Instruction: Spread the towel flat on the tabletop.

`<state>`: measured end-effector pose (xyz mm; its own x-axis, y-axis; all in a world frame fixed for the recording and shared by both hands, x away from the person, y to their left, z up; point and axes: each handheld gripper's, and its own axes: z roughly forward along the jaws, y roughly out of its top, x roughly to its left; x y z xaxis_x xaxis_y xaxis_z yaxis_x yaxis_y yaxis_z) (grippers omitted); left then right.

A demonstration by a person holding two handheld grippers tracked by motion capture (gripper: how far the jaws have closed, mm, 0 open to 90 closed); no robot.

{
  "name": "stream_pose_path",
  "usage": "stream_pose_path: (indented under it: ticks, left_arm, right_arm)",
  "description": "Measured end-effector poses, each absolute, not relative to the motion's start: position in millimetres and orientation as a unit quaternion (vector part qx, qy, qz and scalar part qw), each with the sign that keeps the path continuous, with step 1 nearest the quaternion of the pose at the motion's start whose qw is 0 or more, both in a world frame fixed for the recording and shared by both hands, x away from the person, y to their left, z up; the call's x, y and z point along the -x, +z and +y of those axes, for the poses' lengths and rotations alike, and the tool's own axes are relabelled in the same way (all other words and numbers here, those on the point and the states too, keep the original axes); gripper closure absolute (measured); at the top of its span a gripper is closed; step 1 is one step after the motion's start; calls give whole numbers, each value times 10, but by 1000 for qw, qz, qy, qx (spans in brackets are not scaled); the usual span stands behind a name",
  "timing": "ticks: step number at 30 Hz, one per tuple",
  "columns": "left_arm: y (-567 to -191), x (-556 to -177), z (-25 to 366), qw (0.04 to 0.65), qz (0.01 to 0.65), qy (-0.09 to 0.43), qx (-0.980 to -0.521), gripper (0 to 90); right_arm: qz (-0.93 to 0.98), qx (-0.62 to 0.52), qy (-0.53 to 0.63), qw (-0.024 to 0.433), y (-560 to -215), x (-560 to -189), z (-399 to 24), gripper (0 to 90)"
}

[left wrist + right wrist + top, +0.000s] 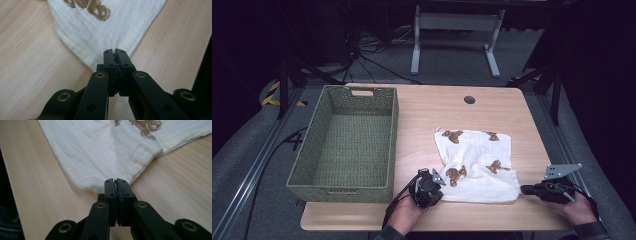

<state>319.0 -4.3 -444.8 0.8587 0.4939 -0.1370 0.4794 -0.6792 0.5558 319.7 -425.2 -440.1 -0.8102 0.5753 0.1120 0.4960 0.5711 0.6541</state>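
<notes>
A white cloth (477, 162) printed with brown bears lies folded on the wooden table (432, 112), right of centre. My left gripper (443, 186) is at the cloth's near left corner, and the left gripper view shows its jaws pinched together on that corner of the cloth (100, 32). At the near right corner my right gripper (523, 189) is shut on the hem, and the cloth (105, 150) fans out from its tips (116, 181). A hand holds each gripper at the table's front edge.
A green woven basket (346, 145) stands on the left part of the table, with nothing inside. A round cable hole (469, 99) sits near the far edge. Beyond the table are a white desk frame (457, 35) and floor cables.
</notes>
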Motion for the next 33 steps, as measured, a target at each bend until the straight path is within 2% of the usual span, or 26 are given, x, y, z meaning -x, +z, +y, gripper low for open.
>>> stream_pose_path:
  ticks: [5,7,8,15,21,26,27,28,33]
  left_arm:
    - [-4477,-3112,24,313,271,6,-910,863]
    - [-4472,-3121,26,317,271,13,-909,818]
    - [-4440,-3161,24,323,277,20,-905,784]
    - [-4380,-3316,-40,336,289,43,-895,743]
    - [-4322,-3531,-97,344,301,72,-887,768]
    - [-4284,-3779,-166,347,309,87,-881,830]
    - [-4276,-3871,-189,344,314,85,-881,881]
    - [-4281,-3906,-199,343,313,90,-881,892]
    - [-4354,-4031,-268,343,323,85,-878,894]
  right_arm:
    - [891,-291,345,45,-4443,-3121,-4220,867]
    - [890,-290,348,49,-4441,-3115,-4218,831]
    - [887,-289,357,50,-4424,-3119,-4222,771]
    - [885,-289,360,67,-4391,-3189,-4172,771]
    - [880,-287,369,85,-4310,-3313,-4123,780]
    - [873,-292,376,102,-4264,-3447,-4096,863]
    - [873,-297,373,102,-4277,-3531,-4077,893]
    - [872,-300,371,105,-4285,-3566,-4072,895]
    - [869,-316,364,111,-4329,-3699,-4057,896]
